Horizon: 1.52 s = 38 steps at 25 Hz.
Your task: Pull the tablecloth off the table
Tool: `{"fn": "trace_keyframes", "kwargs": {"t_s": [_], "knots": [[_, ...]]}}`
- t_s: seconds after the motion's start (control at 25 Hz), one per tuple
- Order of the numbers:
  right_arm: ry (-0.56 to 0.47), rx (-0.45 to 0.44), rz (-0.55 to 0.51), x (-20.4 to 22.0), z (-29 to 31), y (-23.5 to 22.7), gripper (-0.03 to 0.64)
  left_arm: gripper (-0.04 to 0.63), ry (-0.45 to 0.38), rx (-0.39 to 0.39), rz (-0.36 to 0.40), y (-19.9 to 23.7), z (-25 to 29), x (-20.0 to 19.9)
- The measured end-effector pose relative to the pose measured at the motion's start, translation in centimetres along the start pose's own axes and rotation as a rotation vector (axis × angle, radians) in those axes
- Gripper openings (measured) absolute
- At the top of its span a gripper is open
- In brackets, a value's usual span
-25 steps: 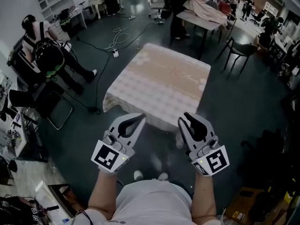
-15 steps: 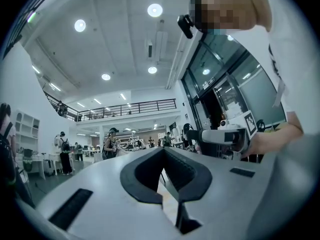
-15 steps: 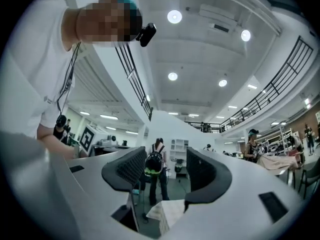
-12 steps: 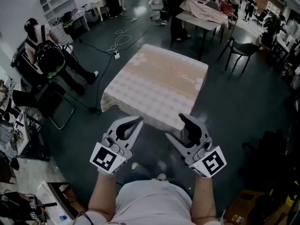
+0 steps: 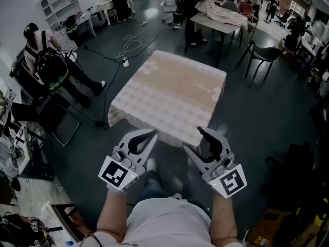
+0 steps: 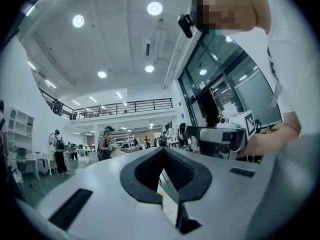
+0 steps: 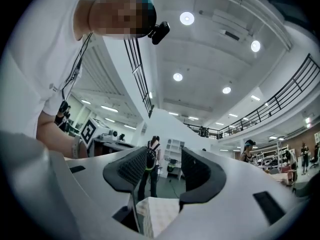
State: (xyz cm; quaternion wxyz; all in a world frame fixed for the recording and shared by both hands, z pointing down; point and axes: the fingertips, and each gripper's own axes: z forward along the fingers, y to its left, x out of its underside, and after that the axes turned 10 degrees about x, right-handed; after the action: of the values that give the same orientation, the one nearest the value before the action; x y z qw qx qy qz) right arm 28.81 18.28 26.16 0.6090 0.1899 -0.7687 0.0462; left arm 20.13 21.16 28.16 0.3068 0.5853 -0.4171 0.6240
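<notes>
A beige checked tablecloth covers the square table in the middle of the head view, its near edge hanging down just beyond both grippers. My left gripper is shut, its tips level with that near edge; in the left gripper view no cloth shows between the tips. My right gripper has just opened its jaws and stands open at the near right part of the edge. A corner of the tablecloth shows low between its pads, and they do not press on it.
A seated person and a folding chair are at the left. Cables run over the dark floor beyond the table. A second covered table with people and a chair stands behind at the right.
The right jaws went from shut to wide open. The left jaws stayed shut. Both grippers shifted slightly along the cloth's near edge.
</notes>
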Motion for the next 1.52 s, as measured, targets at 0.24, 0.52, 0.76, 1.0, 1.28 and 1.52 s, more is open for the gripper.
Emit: {"fn": "trace_keyframes", "kwargs": {"t_s": [0.24,0.52,0.76,1.0,1.28,1.52], "knots": [[0.003,0.017,0.028,1.9,2.6,-2.7,0.224,0.012,-0.028,0.008,-0.018,3.3,1.5,1.0],[0.036,0.058,0.064,4.8,7.9,-5.3,0.224,0.012,-0.043,0.024,-0.051,9.3,2.5,2.6],[0.061,0.088,0.080,6.8,14.1,-6.2,0.224,0.012,-0.020,0.023,-0.070,16.4,2.1,4.6],[0.107,0.123,0.064,9.2,20.4,-6.9,0.224,0.012,-0.038,0.053,-0.094,23.0,1.8,6.0],[0.142,0.143,0.046,11.6,26.3,-6.8,0.224,0.012,-0.050,0.054,-0.133,29.6,0.8,8.6],[0.159,0.178,0.050,13.7,29.8,-7.4,0.224,0.012,-0.037,0.046,-0.155,34.2,0.2,10.6]]}}
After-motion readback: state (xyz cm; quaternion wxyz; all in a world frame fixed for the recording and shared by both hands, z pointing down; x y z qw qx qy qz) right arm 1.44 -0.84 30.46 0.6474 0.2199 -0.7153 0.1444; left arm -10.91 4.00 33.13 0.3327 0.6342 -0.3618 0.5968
